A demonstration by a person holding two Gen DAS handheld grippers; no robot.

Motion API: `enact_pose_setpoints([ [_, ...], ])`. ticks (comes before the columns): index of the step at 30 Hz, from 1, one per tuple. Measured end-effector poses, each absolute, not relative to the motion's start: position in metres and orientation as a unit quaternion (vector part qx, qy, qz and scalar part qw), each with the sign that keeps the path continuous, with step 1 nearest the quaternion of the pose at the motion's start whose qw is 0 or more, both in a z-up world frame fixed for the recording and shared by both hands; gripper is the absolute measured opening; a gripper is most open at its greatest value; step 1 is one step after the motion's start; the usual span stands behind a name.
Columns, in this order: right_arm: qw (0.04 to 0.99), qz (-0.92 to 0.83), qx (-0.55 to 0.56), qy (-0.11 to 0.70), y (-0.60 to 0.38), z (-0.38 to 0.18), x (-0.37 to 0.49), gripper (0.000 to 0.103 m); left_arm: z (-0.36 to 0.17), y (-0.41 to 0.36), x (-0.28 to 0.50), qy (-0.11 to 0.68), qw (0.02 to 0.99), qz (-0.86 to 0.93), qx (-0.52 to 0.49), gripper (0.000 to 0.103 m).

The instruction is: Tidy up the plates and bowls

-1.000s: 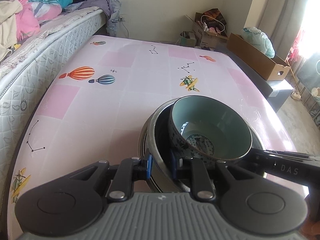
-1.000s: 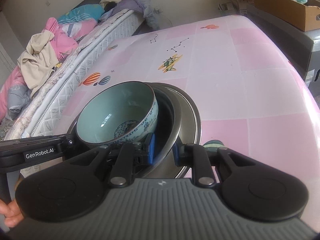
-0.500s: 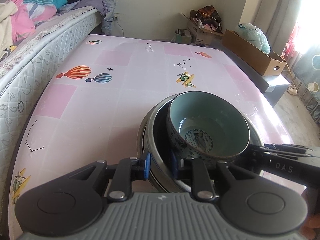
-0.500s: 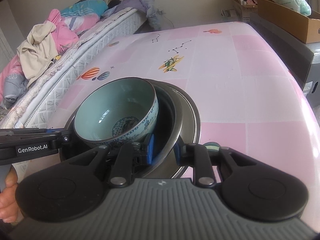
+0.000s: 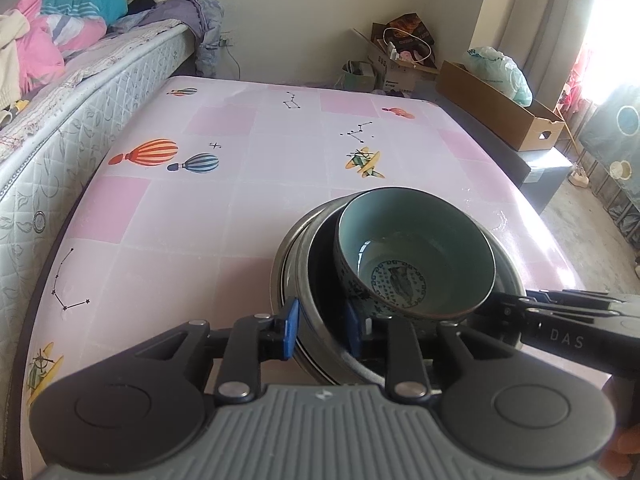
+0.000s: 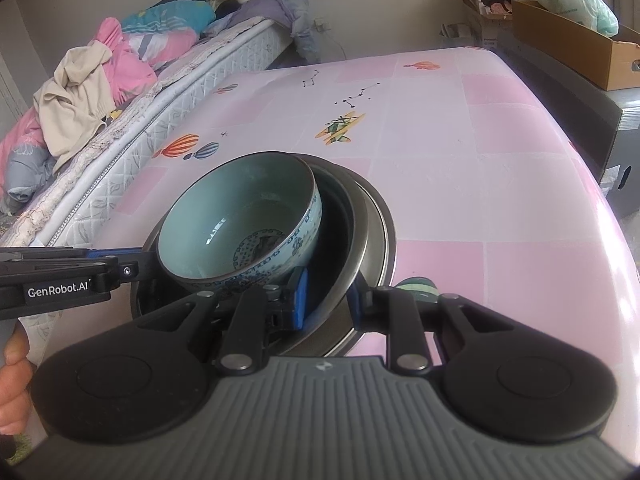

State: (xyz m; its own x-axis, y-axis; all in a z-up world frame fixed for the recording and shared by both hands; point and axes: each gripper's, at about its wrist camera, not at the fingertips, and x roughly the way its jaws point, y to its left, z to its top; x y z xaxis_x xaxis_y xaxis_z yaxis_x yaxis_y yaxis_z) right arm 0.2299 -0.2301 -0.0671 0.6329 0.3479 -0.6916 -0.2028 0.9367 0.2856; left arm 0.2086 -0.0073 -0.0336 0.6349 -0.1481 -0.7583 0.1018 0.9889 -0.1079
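Note:
A blue-and-white ceramic bowl (image 5: 414, 256) with a pale green inside sits tilted in a dark bowl, which sits in a steel plate (image 5: 292, 248). My left gripper (image 5: 322, 328) is shut on the near rim of this stack. My right gripper (image 6: 326, 300) is shut on the opposite rim of the steel plate (image 6: 372, 236), with the ceramic bowl (image 6: 240, 224) just left of its fingers. Each gripper shows in the other's view. The stack is held over the pink table (image 5: 200, 208).
The pink patterned tablecloth (image 6: 480, 140) covers the table. A mattress (image 5: 60, 128) with piled clothes runs along the left edge. A cardboard box (image 5: 500, 112) and bags stand beyond the far right corner. A small green object (image 6: 416, 284) lies by the right gripper.
Both grippers keep their hold on the stack. The cameras have drawn back and tilted a little, so the stack sits slightly farther into the table view.

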Motion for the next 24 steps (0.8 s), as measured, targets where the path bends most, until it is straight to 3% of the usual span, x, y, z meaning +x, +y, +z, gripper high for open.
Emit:
enact_pose_setpoints([
  [5, 0.898, 0.153, 0.094, 0.401, -0.231, -0.068, 0.231, 0.021, -0.03, -0.005, 0.206, 0.416, 0.906, -0.076, -0.032, 0.029],
  [11, 0.894, 0.151, 0.109, 0.408, -0.234, -0.064, 0.225, 0.024, -0.022, -0.004, 0.195, 0.4, 0.914, -0.073, -0.019, 0.057],
  [14, 0.901, 0.149, 0.106, 0.394, -0.234, -0.057, 0.214, 0.038, -0.016, -0.001, 0.186, 0.391, 0.917, -0.075, -0.02, 0.066],
  [15, 0.903, 0.145, 0.107, 0.389, -0.235, -0.054, 0.208, 0.051, -0.015, 0.0, 0.183, 0.387, 0.919, -0.074, -0.019, 0.07],
  [18, 0.909, 0.132, 0.115, 0.377, -0.241, -0.047, 0.192, 0.057, -0.009, 0.003, 0.172, 0.375, 0.924, -0.068, -0.011, 0.082],
  [22, 0.911, 0.12, 0.144, 0.367, -0.254, -0.037, 0.165, 0.08, -0.002, 0.006, 0.152, 0.357, 0.932, -0.057, 0.01, 0.098],
  [24, 0.916, 0.111, 0.142, 0.357, -0.256, -0.03, 0.152, 0.083, -0.001, 0.006, 0.142, 0.352, 0.934, -0.049, 0.021, 0.102],
])
